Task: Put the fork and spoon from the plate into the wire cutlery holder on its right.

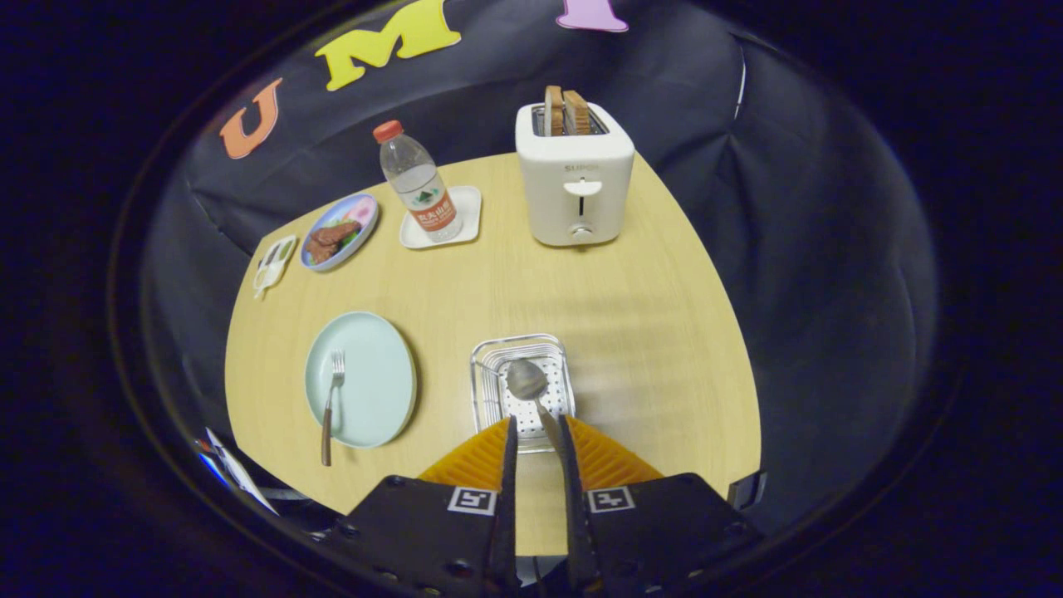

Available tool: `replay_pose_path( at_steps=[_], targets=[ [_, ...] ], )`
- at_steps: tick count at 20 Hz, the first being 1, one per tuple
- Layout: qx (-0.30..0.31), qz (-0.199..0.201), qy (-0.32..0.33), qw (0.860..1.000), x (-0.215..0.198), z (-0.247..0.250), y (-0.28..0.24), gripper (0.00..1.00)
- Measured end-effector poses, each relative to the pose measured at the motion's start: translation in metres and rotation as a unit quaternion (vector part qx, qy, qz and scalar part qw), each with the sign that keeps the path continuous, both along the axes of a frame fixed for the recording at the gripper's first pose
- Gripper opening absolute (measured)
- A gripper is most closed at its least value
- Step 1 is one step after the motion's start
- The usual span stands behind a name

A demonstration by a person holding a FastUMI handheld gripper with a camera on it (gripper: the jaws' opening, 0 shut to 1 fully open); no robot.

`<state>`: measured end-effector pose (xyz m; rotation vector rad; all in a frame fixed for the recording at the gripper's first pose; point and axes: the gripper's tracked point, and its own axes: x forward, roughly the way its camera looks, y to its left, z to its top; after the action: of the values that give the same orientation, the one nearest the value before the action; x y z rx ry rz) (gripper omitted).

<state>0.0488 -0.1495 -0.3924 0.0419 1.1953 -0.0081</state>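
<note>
gripper view: gripper clenched on spoon, bowl over wire cutlery holder; fork lying on plate, left of holder.

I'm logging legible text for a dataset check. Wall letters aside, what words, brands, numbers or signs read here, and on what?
No text reads plainly.
Toaster: a faint brand word on its front, too small to read.
Water bottle: a printed label, too blurred to read.
Gripper: two square coded markers, no words. The spoon handle runs between its fingers, over the wire cutlery holder. Whether both fingers press on it is unclear.
</note>
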Motion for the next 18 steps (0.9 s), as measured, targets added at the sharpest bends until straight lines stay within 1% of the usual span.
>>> replay_pose_path(
  at_steps=[1,2,5,8,9,14,18],
  targets=[
    [0.007,0.002,-0.007,1.0,-0.001,0.003,0.005,0.33],
    [0.01,0.005,-0.016,1.0,-0.001,0.003,0.009,0.39],
    [0.008,0.012,-0.042,0.999,-0.001,0.011,0.022,0.83],
    [-0.004,0.019,-0.058,0.998,0.001,0.016,0.038,0.93],
    [-0.008,0.02,-0.064,0.998,0.003,0.017,0.045,0.98],
    [-0.006,0.017,-0.074,0.997,0.002,0.016,0.092,0.97],
    [0.007,0.024,-0.056,0.998,-0.005,-0.003,0.137,0.97]
  ],
)
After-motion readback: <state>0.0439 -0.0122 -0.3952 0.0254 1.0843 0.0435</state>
